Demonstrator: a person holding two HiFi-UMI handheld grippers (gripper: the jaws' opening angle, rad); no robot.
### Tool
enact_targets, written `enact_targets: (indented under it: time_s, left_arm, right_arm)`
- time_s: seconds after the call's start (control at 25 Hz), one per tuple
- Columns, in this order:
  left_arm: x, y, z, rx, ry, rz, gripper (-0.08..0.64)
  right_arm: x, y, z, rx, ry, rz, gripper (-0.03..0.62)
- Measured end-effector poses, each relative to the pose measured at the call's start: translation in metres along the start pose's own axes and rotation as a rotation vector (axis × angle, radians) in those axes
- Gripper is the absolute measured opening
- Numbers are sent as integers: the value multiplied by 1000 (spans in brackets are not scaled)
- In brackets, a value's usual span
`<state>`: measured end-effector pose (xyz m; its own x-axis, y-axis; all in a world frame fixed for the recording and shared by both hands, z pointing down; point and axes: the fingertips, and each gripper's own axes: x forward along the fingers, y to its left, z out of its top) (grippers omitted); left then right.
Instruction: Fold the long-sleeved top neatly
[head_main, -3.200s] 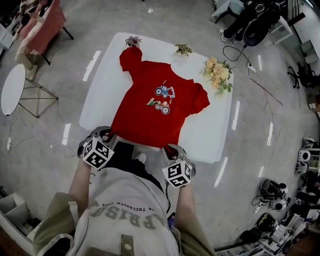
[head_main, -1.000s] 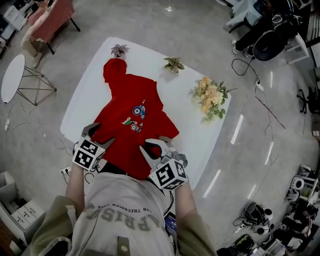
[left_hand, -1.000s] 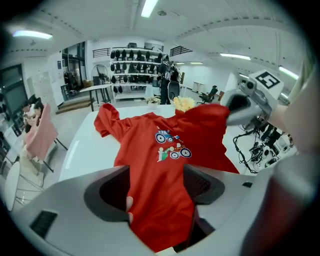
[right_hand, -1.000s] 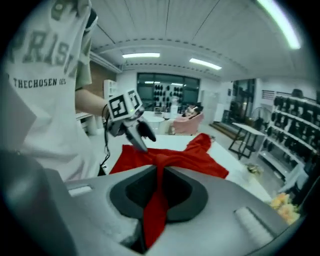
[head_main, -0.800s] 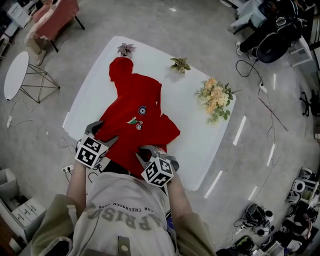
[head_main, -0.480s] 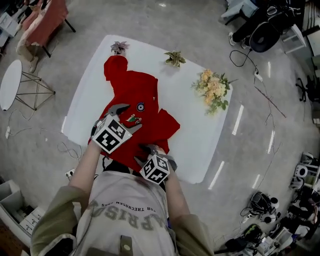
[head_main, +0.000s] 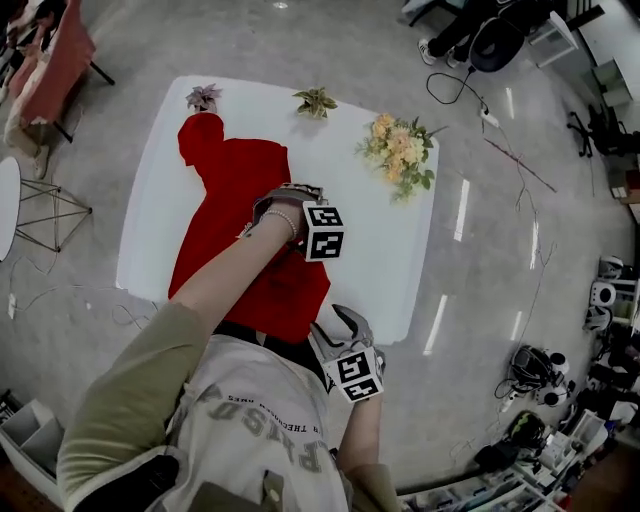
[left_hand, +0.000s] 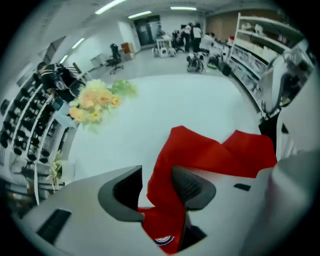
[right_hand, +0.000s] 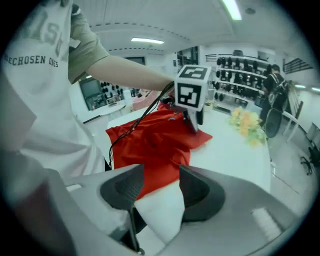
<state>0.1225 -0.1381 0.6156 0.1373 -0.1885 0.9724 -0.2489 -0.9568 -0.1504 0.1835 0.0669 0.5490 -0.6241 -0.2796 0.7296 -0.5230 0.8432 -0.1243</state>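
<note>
Both part-open: left hand-held gripper (left_hand: 157, 184) just closing round red top (left_hand: 210, 152), right hand-held gripper (right_hand: 160, 184) just opening, empty; shirt (right_hand: 35, 80): "CHOSEN ONES".

tee: pale grey tee (head_main: 255, 430) with dark block lettering on the chest, 6 o'clock in head view
sleeve: olive-khaki sleeve (head_main: 120, 400), loose, 8 o'clock
bracelet: pale bead bracelet (head_main: 285, 218) on the left wrist
left gripper: left gripper (left_hand: 157, 185) has a pale grey shell and dark ribbed pads (left_hand: 192, 186)
right gripper: right gripper (right_hand: 157, 192), same grey shell with dark pads
left cube: white left cube (head_main: 323, 231), black square markers
right cube: right cube (head_main: 357, 373), same pattern, 5 o'clock
cable: thin black cable (right_hand: 145, 117) runs along the left forearm
</note>
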Motion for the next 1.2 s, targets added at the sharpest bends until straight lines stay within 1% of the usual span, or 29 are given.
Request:
enact_targets:
  time_s: [0.04,0.08,0.12,0.16,0.2,0.24,0.32,0.4,0.44,0.48,0.52,0.6,0.68,0.72,0.8,0.88,0.96,1.04,1.08,1.12,1.2]
  left_arm:
    - [7,-3,-1,33,22,-20,162]
    - [9,-4,0,42,17,-35,99]
    - [7,-3,2,27,-11,-36,59]
    - [0,0,5,-13,-60,-22,36]
    - [-13,6,7,-75,-126,5,33]
    - [-31,14,6,-154,-207,45,32]
    - [-81,31,-9,-337,-372,173,31]
    - [-134,39,-47,-530,-491,320,31]
    - [-156,35,-72,-626,-522,374,31]
    - [-172,26,-99,-720,-533,411,32]
    - [-181,13,-127,-807,-522,432,32]
    - [-181,-20,-179,-961,-455,442,32]
    - [-166,-58,-220,-1079,-377,427,32]
    - [-157,-75,-235,-1120,-347,420,32]
    - [-148,-103,-253,-1183,-308,419,32]
    - [-146,-122,-258,-1242,-300,427,32]
    - [-149,-131,-256,-1282,-308,439,32]
    - [-154,-134,-252,-1298,-320,458,32]
    - [-159,-134,-249,-1301,-327,472,32]
    - [-164,-134,-247,-1302,-337,487,32]
    - [-173,-132,-241,-1301,-362,514,32]
  right_arm:
    - [-7,-6,-4,21,-8,-32,209]
    - [-13,-12,-6,37,-17,-58,209]
    - [-17,-17,-7,50,-26,-78,209]
    - [-20,-22,-8,61,-34,-93,209]
    - [-21,-27,-9,68,-42,-106,209]
    - [-22,-32,-8,71,-49,-114,209]
    - [-22,-41,-3,62,-63,-119,209]
    - [-18,-47,5,36,-73,-108,209]
    - [-14,-50,10,17,-75,-98,209]
    - [-9,-53,15,-7,-75,-86,209]
    - [-2,-56,20,-34,-72,-73,209]
    - [16,-62,28,-81,-60,-40,209]
    - [39,-66,34,-80,-53,-1,209]
    - [51,-68,39,-54,-59,14,209]
    - [75,-75,52,26,-81,31,209]
    - [102,-83,65,91,-73,31,209]
    - [130,-88,70,116,-26,27,209]
    - [149,-90,73,113,20,42,197]
    - [152,-91,77,103,29,50,141]
    - [150,-94,82,90,29,54,34]
    - [139,-107,92,51,27,49,20]
